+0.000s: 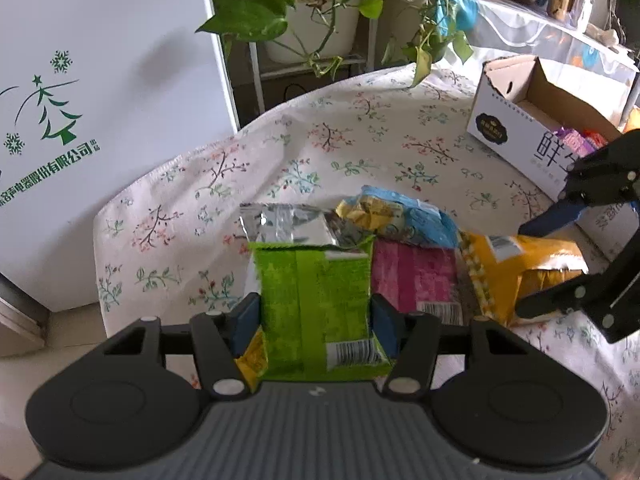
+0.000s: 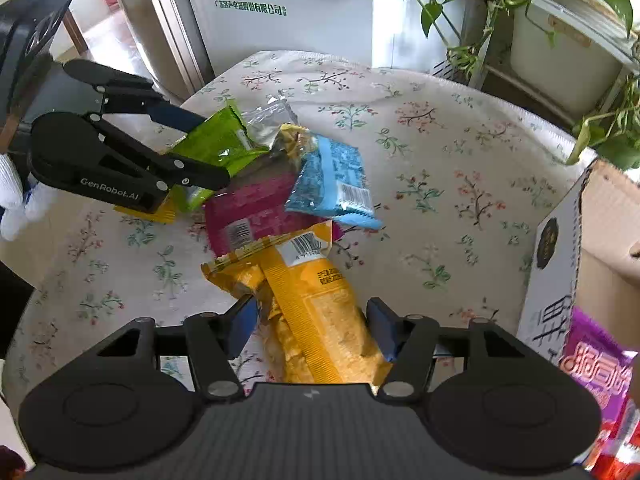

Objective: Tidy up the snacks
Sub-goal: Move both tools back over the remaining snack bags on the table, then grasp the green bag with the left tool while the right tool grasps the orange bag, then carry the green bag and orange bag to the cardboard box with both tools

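A heap of snack packets lies on the floral tablecloth (image 1: 320, 140). My left gripper (image 1: 316, 316) is shut on a green packet (image 1: 316, 280), its blue pads pressing on both sides; the right wrist view shows this grip (image 2: 212, 148) on the green packet (image 2: 224, 136) too. My right gripper (image 2: 312, 320) is shut on a yellow packet (image 2: 312, 288), and the left wrist view shows that gripper (image 1: 522, 270) around the yellow packet (image 1: 504, 264). Between them lie a pink packet (image 2: 256, 208), a blue packet (image 2: 332, 184) and a silvery clear packet (image 1: 284, 224).
An open white cardboard box (image 1: 516, 136) stands at the table's right edge with a purple packet (image 2: 596, 360) in it. A white appliance (image 1: 100, 100) stands left of the table. A plant rack with trailing leaves (image 1: 280, 0) is behind it.
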Tool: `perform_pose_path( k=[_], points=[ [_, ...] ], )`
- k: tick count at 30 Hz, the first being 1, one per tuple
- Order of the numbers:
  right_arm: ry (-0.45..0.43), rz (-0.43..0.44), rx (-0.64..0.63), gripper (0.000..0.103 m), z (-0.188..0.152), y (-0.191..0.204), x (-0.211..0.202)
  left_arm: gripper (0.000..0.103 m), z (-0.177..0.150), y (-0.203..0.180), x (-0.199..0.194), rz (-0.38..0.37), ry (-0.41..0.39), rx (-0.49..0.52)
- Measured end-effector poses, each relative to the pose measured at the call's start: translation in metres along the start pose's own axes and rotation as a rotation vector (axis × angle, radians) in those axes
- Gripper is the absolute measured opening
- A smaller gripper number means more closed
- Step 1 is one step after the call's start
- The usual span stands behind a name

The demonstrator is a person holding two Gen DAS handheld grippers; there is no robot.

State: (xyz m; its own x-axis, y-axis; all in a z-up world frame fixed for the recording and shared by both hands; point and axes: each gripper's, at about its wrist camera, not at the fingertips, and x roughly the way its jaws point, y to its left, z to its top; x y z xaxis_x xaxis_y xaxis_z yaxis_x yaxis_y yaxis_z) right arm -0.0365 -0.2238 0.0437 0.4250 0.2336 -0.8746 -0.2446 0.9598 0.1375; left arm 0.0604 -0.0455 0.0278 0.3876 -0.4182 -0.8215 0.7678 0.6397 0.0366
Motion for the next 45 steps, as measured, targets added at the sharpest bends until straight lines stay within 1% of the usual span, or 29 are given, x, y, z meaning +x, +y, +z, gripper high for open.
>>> perform_pose_path(
  k=[1,2,4,7,10,12,15,17,18,19,20,22,25,26,30,38,41,45],
  points=[
    [-0.002,-0.003,0.008,0.070,0.000,-0.001,0.002,0.065,-0.001,-0.001,0.001,0.013,-0.001,0.006],
    [0.002,-0.012,0.019,0.075,0.000,-0.001,0.005,0.069,-0.002,-0.002,0.003,0.025,-0.002,0.012],
    [0.015,-0.025,0.027,0.080,0.000,-0.002,0.010,0.071,-0.001,-0.004,0.007,0.038,0.002,0.029],
    [0.025,-0.032,0.025,0.082,0.000,-0.001,0.012,0.080,0.001,-0.008,0.010,0.047,0.002,0.032],
    [0.028,-0.039,0.033,0.085,-0.001,-0.002,0.014,0.084,0.003,-0.010,0.015,0.060,0.001,0.037],
    [0.032,-0.043,0.033,0.085,-0.001,-0.001,0.016,0.083,0.004,-0.009,0.016,0.063,0.000,0.025],
    [0.038,-0.044,0.024,0.085,-0.002,0.001,0.019,0.077,0.004,-0.008,0.017,0.064,-0.002,0.016],
    [0.042,-0.042,0.023,0.084,-0.002,0.001,0.021,0.065,0.004,-0.008,0.015,0.058,-0.004,0.008],
    [0.042,-0.047,0.018,0.084,-0.002,0.002,0.023,0.061,0.004,-0.008,0.014,0.063,-0.006,0.007],
    [0.040,-0.055,0.009,0.081,-0.002,0.004,0.022,0.056,0.004,-0.008,0.012,0.066,-0.007,0.006],
    [0.036,-0.059,0.002,0.074,-0.001,0.006,0.022,0.052,0.004,-0.008,0.010,0.066,-0.008,0.003],
    [0.031,-0.056,-0.005,0.065,0.001,0.008,0.020,0.051,0.003,-0.007,0.006,0.062,-0.007,-0.015],
    [0.021,-0.064,0.004,0.062,0.000,0.010,0.019,0.051,-0.002,-0.010,-0.004,0.064,-0.016,-0.041],
    [0.017,-0.072,0.010,0.059,-0.001,0.010,0.017,0.051,-0.004,-0.012,-0.009,0.067,-0.024,-0.047],
    [0.002,-0.096,0.052,0.057,-0.005,0.011,0.010,0.051,-0.014,-0.019,-0.024,0.089,-0.046,-0.091],
    [-0.032,-0.077,0.083,0.056,-0.017,0.030,-0.005,0.051,-0.044,-0.033,-0.049,0.128,-0.092,-0.255],
    [-0.045,-0.085,0.106,0.056,-0.020,0.034,-0.009,0.051,-0.056,-0.037,-0.057,0.137,-0.109,-0.320],
    [-0.070,-0.092,0.135,0.056,-0.024,0.036,-0.018,0.051,-0.070,-0.041,-0.065,0.163,-0.121,-0.384]
  ],
)
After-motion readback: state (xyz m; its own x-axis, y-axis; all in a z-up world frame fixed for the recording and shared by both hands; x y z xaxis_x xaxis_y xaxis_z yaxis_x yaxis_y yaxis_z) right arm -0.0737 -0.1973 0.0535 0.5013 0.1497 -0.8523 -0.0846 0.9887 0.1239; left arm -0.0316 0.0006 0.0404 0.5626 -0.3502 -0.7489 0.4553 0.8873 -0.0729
